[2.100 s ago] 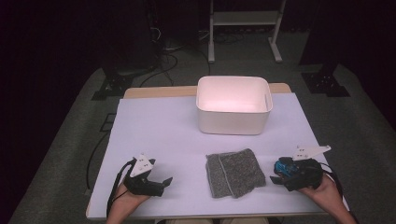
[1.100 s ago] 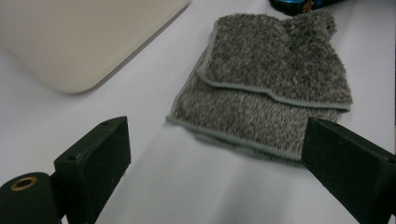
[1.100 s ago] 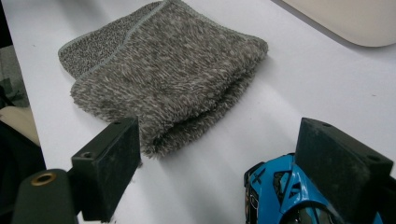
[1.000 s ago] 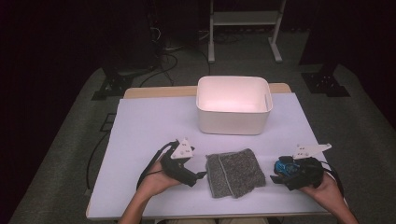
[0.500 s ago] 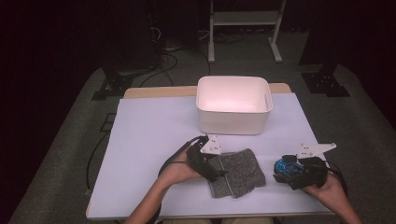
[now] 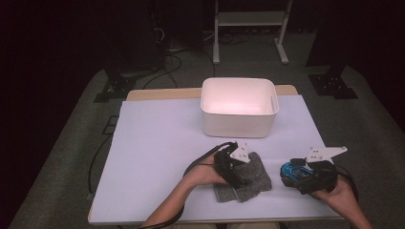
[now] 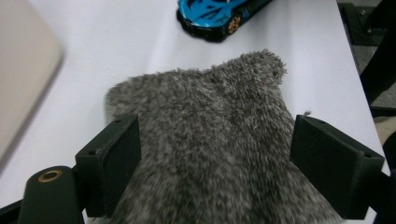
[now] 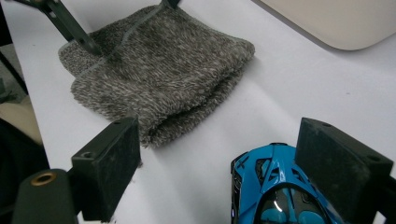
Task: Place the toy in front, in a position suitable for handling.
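Note:
A folded grey fuzzy towel (image 6: 253,185) lies near the table's front edge. My left gripper (image 6: 240,178) is low over its left part. In the left gripper view the towel (image 7: 210,121) lies between the open jaws of that gripper (image 7: 215,158); they have just been closing and stand at its sides. A blue toy car (image 6: 292,170) sits to the right of the towel. My right gripper (image 6: 295,177) is around the car, and in the right gripper view the car (image 8: 275,191) sits beside the right jaw with a wide gap to the left one.
A white rectangular bin (image 6: 237,125) stands behind the towel at mid-table, and its wall (image 7: 23,70) is close on the left in the left gripper view. A pale sheet (image 6: 157,157) covers the table. Dark floor with cables and stand legs lies beyond.
My left gripper has travelled right from the table's front left and now sits over the towel. The right gripper and the car have stayed where they were.

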`<action>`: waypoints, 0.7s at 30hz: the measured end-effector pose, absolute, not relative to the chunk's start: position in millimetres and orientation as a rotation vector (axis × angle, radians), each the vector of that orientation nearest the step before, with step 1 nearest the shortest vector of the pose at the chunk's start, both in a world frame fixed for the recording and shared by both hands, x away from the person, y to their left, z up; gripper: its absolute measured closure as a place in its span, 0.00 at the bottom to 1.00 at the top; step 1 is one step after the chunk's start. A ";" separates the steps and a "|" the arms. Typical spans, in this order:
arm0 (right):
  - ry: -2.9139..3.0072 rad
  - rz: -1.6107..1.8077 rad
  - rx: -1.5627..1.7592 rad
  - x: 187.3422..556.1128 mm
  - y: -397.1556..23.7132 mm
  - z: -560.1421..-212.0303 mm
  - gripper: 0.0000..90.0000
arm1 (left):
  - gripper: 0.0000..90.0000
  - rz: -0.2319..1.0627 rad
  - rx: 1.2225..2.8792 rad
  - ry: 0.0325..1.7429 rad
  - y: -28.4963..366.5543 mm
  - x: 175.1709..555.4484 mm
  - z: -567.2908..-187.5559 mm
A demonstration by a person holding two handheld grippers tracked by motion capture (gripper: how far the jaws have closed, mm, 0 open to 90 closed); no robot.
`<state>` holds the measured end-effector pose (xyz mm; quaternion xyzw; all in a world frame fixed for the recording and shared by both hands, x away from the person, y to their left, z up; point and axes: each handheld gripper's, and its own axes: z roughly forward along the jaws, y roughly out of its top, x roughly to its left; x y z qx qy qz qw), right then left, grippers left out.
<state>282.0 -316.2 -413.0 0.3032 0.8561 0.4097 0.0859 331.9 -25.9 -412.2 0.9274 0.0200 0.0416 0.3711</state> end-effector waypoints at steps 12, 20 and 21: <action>2.550 1.231 0.895 280.4 -318.4 -410.6 0.15 | 0.22 0.045 2.464 -0.020 -44.4 336.9 -442.3; 2.551 1.223 0.891 280.3 -317.8 -410.6 0.15 | 0.37 0.014 2.468 -0.024 -44.5 337.9 -445.2; 2.552 1.221 0.891 280.1 -317.5 -410.5 0.15 | 0.40 0.014 2.472 -0.023 -44.8 337.9 -444.6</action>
